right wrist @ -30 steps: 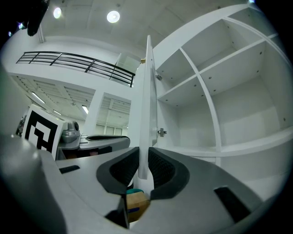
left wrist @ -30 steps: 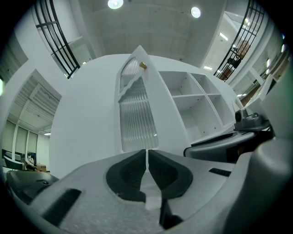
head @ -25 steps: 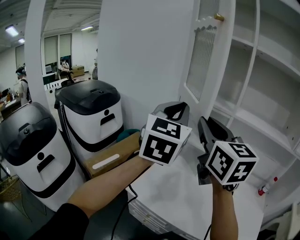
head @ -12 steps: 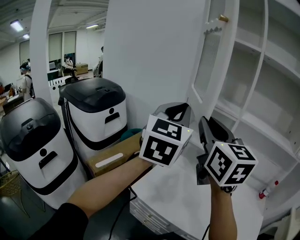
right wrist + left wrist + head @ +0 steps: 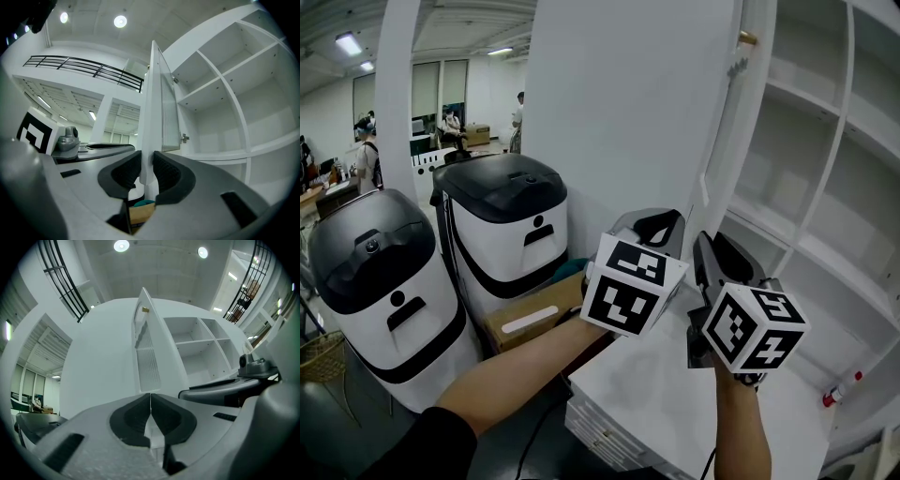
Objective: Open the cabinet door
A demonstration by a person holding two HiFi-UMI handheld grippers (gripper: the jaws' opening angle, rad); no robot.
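Note:
The white cabinet door [image 5: 619,112] stands swung open, with a ribbed pane and a gold knob [image 5: 748,38] near its top. Behind it are the cabinet's bare white shelves [image 5: 825,169]. My right gripper [image 5: 705,248] is shut on the door's lower free edge. In the right gripper view that edge [image 5: 151,93] runs down between the dark pads [image 5: 166,171] of the gripper [image 5: 146,171]. My left gripper [image 5: 654,225] hovers just left of it, shut with nothing held. In the left gripper view its jaws [image 5: 151,401] meet, with the door [image 5: 147,362] ahead.
Two black-and-white bin-like machines [image 5: 511,225] [image 5: 380,281] stand at the left, with a cardboard box [image 5: 530,319] beside them. A stack of white boards [image 5: 656,394] lies under the grippers. A red-capped marker [image 5: 839,389] lies at the lower right. People [image 5: 366,150] are far back left.
The door has swung further open, its top edge shifting right in the head view. Both grippers have travelled along with it, and the right one keeps its hold.

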